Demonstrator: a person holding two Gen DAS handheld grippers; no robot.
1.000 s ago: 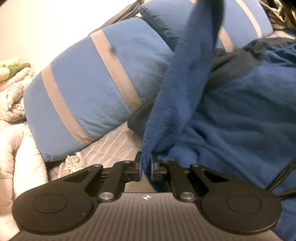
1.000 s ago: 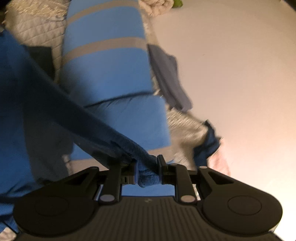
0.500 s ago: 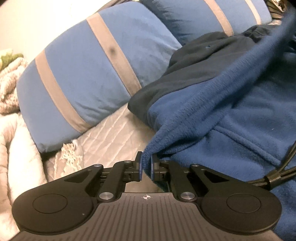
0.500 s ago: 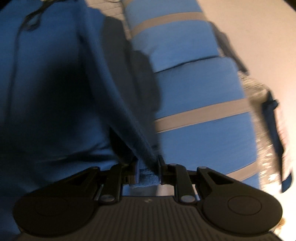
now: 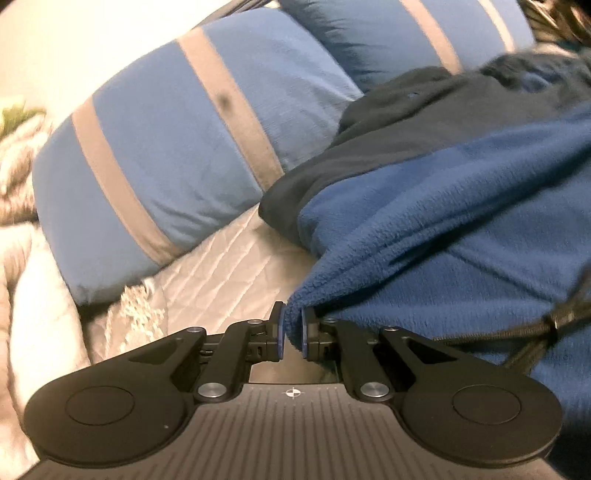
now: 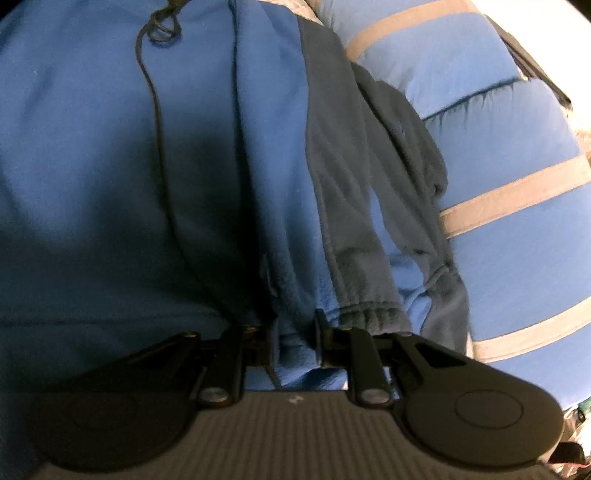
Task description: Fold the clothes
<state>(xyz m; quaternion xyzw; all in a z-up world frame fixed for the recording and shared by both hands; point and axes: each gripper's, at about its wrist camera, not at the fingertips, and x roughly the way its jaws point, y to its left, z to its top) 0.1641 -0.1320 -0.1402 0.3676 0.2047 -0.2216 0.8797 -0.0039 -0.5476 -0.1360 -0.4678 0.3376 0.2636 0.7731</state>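
Observation:
A blue fleece jacket (image 5: 461, 206) with dark navy panels (image 5: 413, 122) lies on a quilted bed. My left gripper (image 5: 291, 332) is shut on a fold of the blue fleece at its near edge, low over the quilt. In the right wrist view the jacket (image 6: 92, 147) fills the left and middle, with a dark navy sleeve (image 6: 351, 206) and its elastic cuff (image 6: 373, 314) beside it. My right gripper (image 6: 295, 339) is shut on a bunch of the blue fleece next to that cuff.
Two blue pillows with grey stripes (image 5: 166, 147) (image 5: 406, 33) lie behind the jacket, also on the right in the right wrist view (image 6: 517, 184). A pale quilted bedspread (image 5: 229, 269) and white blanket (image 5: 40, 325) lie at left. A black drawcord (image 6: 159, 110) crosses the jacket.
Both grippers have come down with the fleece still held. The sleeve that hung stretched in the air now lies folded across the jacket body, near the pillows.

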